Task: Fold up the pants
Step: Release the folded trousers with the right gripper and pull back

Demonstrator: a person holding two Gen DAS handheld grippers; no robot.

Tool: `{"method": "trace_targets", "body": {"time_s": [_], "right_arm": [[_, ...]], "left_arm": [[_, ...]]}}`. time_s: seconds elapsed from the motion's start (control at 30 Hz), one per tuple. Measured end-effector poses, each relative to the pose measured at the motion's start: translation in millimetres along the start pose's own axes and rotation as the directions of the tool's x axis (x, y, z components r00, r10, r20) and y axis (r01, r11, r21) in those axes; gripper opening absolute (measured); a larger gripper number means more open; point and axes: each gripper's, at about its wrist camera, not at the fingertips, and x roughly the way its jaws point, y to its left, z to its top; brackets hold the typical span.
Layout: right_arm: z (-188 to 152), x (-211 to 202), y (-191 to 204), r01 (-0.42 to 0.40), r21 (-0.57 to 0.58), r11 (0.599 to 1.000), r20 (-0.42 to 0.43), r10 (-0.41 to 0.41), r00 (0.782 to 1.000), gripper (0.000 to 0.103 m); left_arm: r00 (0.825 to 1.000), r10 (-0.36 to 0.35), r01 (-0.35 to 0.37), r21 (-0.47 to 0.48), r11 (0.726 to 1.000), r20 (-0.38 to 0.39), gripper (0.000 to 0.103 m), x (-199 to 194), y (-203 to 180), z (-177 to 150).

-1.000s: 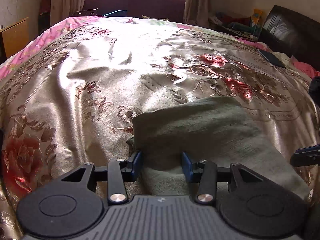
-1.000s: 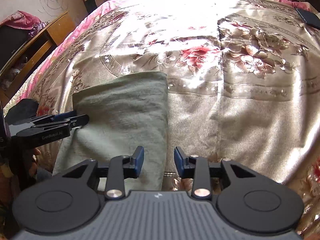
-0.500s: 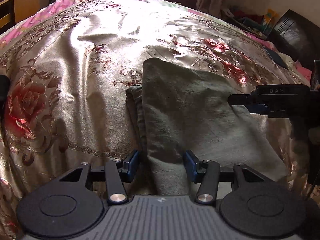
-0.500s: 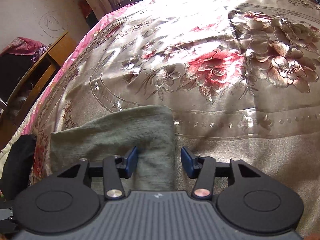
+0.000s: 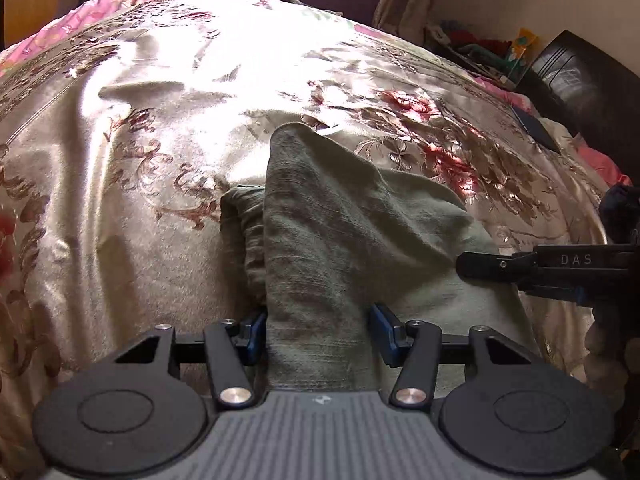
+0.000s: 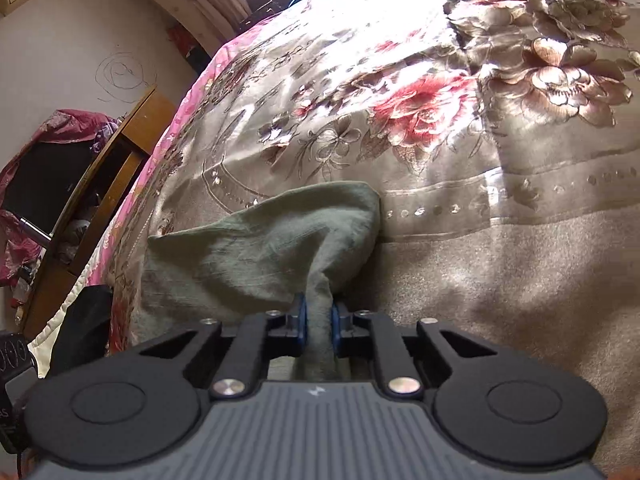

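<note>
two grippers on the green pants (image 5: 352, 216), part-folded on the floral bedspread (image 5: 140, 152). right gripper (image 6: 319, 322) jaws just closed, pinching a bunched edge. left gripper (image 5: 316, 334) jaws spread, cloth between, unpinched. risk: one-sided lift skews fold; thin pinch may slip.

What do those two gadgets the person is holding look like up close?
Both look alike. The left gripper and the right gripper each have a grey ribbed body, two round black discs, black linkage arms with silver rivets, and blue pads on the fingertips. Seen side-on from the left camera, the right one carries white letters reading DAS.
</note>
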Motion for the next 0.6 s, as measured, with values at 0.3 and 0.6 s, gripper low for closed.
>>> {"method": "trace_targets", "body": {"time_s": [0.3, 0.6], "right_arm": [[34.5, -27.8, -7.2, 0.26, -0.008, 0.966, 0.158, -0.255, 0.954, 0.023], [-55.3, -9.9, 68.8, 0.128, -0.232, 0.964, -0.004, -0.133, 0.991, 0.021]], "left_arm": [[0.998, -0.009, 0.002, 0.12, 0.993, 0.062, 0.063, 16.1, 1.2, 31.2], [0.994, 0.073, -0.086, 0.188, 0.978, 0.075, 0.069, -8.3, 4.2, -2.8]]}}
